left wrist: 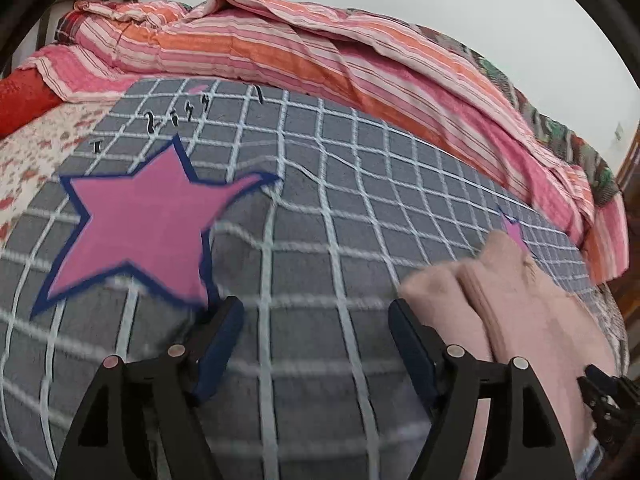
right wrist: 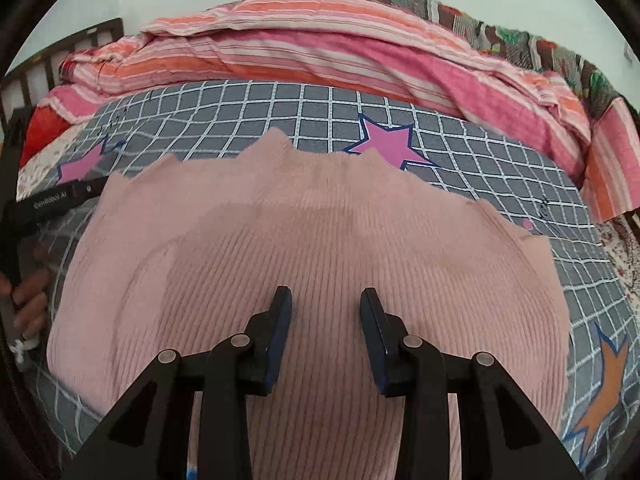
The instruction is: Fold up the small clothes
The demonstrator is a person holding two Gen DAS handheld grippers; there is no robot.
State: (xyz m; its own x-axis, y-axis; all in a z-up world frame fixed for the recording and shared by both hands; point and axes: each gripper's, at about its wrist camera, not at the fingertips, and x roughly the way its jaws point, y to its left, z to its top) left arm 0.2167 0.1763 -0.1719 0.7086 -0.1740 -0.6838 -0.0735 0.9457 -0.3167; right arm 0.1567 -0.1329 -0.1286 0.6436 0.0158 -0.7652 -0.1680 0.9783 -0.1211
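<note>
A pink ribbed knit garment (right wrist: pixel 312 240) lies spread on a grey checked sheet (right wrist: pixel 312 108) on a bed. My right gripper (right wrist: pixel 325 300) is open and hovers over the garment's middle, holding nothing. In the left wrist view the garment (left wrist: pixel 516 304) lies bunched at the right. My left gripper (left wrist: pixel 316 312) is open and empty over the bare sheet (left wrist: pixel 312 208), its right finger close beside the garment's left edge. The left gripper's body (right wrist: pixel 52 202) shows at the left edge of the right wrist view, with a hand below it.
A pink and orange striped blanket (left wrist: pixel 320 48) is heaped along the far side of the bed. Pink stars (left wrist: pixel 140 216) and an orange star (right wrist: pixel 604 384) are printed on the sheet. A dark bed frame (right wrist: pixel 60 56) stands at the far left.
</note>
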